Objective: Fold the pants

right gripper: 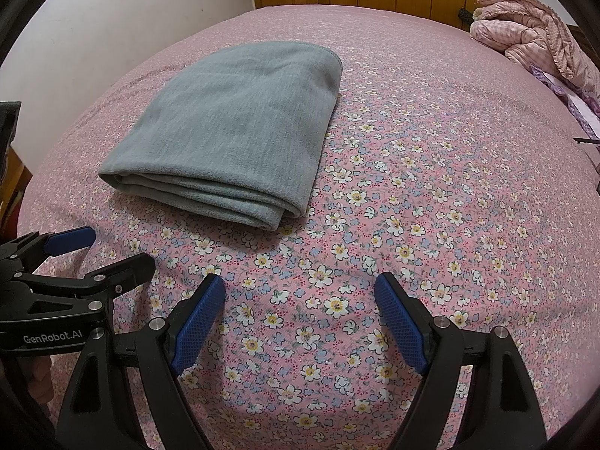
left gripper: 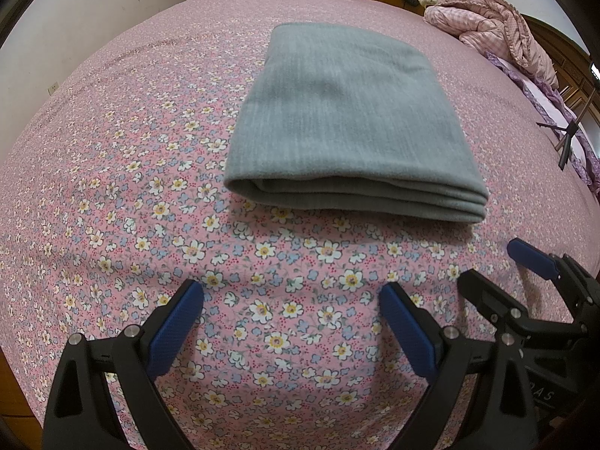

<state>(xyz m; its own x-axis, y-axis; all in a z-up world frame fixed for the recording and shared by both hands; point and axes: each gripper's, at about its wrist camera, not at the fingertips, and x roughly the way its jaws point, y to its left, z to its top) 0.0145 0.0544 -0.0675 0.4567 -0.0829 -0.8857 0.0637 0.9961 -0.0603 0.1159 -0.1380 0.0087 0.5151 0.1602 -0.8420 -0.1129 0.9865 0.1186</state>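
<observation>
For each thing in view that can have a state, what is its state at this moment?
grey pants: folded into a flat stack, lying on the bed, touched by no gripper.
left gripper: open, empty, short of the pants.
right gripper: open, empty, short of the pants.
flowered bedsheet: spread smooth.
pink quilt: crumpled at the far corner.

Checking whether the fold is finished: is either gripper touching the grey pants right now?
Apart. In the left wrist view, bare floral bedsheet lies between the open left gripper and the folded grey pants; the right wrist view shows the same gap for the right gripper.
</observation>
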